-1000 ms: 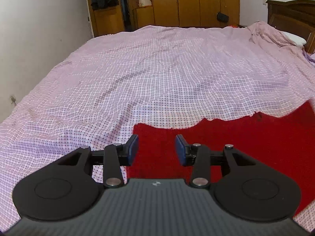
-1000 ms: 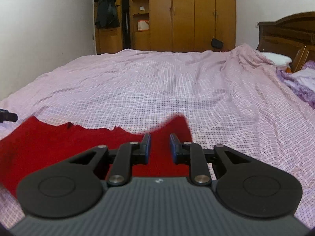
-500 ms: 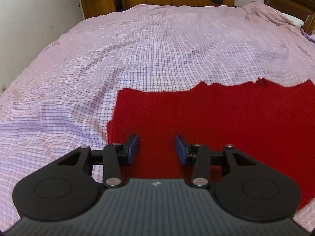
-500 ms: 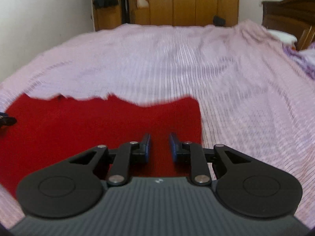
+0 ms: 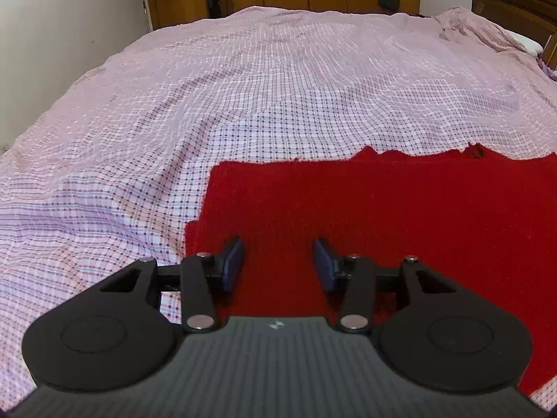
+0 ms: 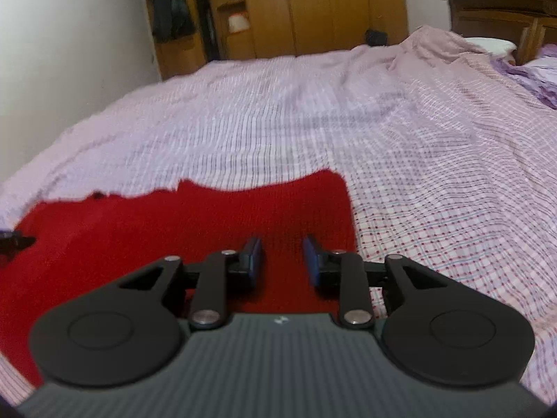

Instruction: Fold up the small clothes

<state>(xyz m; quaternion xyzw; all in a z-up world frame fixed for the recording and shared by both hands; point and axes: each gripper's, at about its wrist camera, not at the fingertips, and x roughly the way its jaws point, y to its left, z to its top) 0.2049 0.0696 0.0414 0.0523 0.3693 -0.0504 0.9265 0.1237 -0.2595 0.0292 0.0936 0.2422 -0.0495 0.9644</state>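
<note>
The red garment (image 5: 400,216) is a matt, fuzzy knit with a ragged far edge. The bedsheet (image 5: 278,87) is thin checked woven cloth, finely crinkled. The wardrobe (image 6: 330,7) is smooth, lightly glossy wood; the headboard (image 6: 501,3) is darker polished wood.

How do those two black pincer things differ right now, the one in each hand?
The left gripper has its jaws spread wider than the right gripper; both have just been opening, with nothing clamped between the pads. The left gripper sits over the left end of the red garment, the right gripper over its right end. Both look alike: black, with blue pads, and both point across the checked bedsheet.
</note>
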